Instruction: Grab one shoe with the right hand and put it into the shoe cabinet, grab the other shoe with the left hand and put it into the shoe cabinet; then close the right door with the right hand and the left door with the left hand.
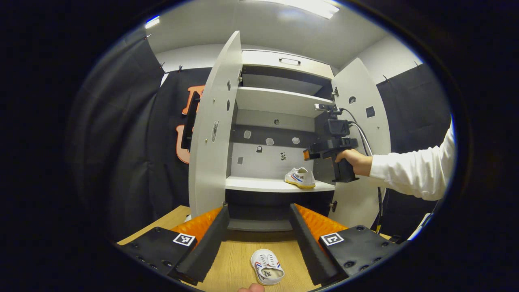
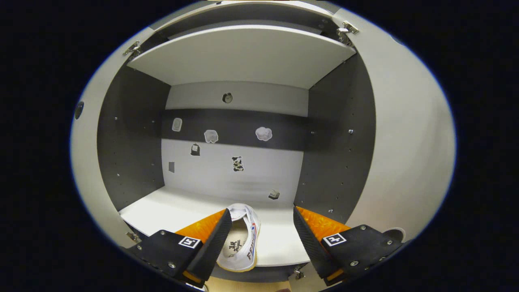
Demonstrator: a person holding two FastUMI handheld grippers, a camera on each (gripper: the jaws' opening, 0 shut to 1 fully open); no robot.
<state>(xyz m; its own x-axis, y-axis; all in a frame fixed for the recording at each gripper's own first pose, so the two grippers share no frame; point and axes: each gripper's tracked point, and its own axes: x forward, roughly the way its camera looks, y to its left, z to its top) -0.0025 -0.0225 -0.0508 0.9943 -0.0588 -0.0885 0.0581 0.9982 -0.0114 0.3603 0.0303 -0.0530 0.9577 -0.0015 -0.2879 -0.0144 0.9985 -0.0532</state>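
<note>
A white shoe (image 1: 267,265) lies on the wooden table (image 1: 231,259), just below and between the spread fingers of my left gripper (image 1: 259,237), which is open and holds nothing. The other white shoe (image 1: 300,178) rests on the right part of the cabinet's lower shelf (image 1: 251,184). In the right gripper view that shoe (image 2: 242,239) lies on the shelf (image 2: 162,211) beside my left finger; my right gripper (image 2: 261,239) is open above it. In the left gripper view a hand holds the right gripper (image 1: 307,154) just above that shoe.
The cabinet's left door (image 1: 213,134) and right door (image 1: 359,121) both stand open. An upper shelf (image 1: 275,101) spans the cabinet above the right gripper. A white sleeve (image 1: 413,170) reaches in from the right.
</note>
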